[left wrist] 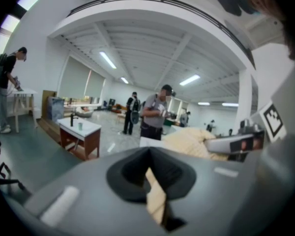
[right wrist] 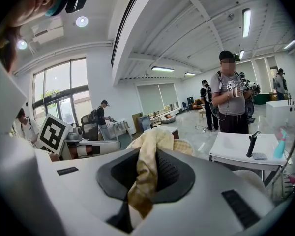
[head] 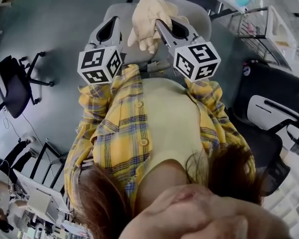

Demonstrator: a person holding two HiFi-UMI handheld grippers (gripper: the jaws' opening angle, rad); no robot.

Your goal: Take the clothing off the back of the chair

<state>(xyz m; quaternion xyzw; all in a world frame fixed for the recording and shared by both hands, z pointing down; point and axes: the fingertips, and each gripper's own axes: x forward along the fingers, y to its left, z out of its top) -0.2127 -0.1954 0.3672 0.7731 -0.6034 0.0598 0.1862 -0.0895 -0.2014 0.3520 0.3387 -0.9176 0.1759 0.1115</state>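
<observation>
A cream-coloured piece of clothing (head: 148, 15) hangs bunched in the air above a grey chair (head: 202, 19) in the head view. My right gripper (head: 165, 30) is shut on it, and a fold of the fabric (right wrist: 146, 171) runs down between its jaws in the right gripper view. In the left gripper view my left gripper (left wrist: 155, 181) pinches a narrow cream strip (left wrist: 156, 195) of the same clothing. The left gripper (head: 111, 25) sits to the left of the bundle, level with the right one. Most of the chair is hidden behind the grippers and the person's yellow plaid shirt (head: 124, 128).
A black office chair (head: 10, 86) stands at the left and another dark chair (head: 269, 113) at the right. A white-topped table (left wrist: 81, 129) and a white desk (right wrist: 246, 149) stand further off. Several people (right wrist: 231, 92) are standing in the room.
</observation>
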